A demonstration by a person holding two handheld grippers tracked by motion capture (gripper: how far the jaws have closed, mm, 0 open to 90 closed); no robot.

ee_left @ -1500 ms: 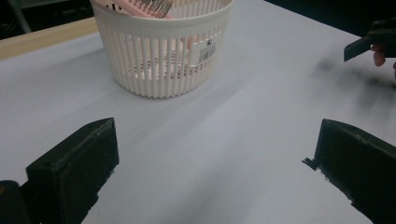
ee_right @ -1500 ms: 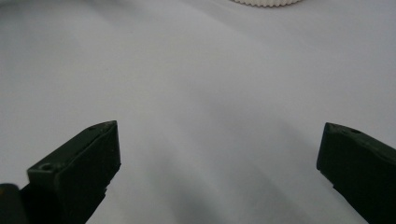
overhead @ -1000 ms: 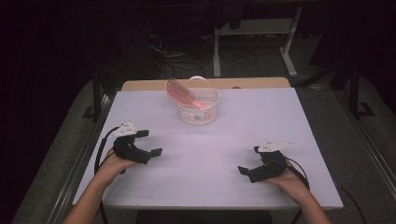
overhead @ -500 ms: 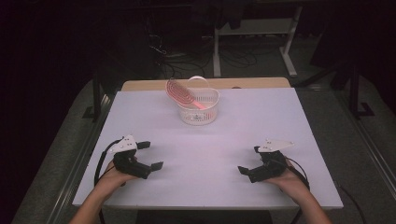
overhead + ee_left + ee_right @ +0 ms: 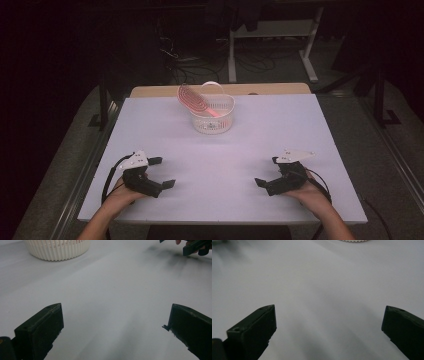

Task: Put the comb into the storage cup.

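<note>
The pink brush (image 5: 196, 101) leans in the white basket (image 5: 215, 122) at the table's (image 5: 300, 130) far edge, handle slanting right, well ahead of both wide-open, empty grippers, the left gripper (image 5: 159, 173) somewhat nearer the basket than the right gripper (image 5: 267, 171).

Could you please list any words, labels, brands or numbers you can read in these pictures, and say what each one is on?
None can be read.
The grey plates on the left gripper and right gripper bear small dark marks, too small to read.
The white basket and pink brush show no lettering.
</note>
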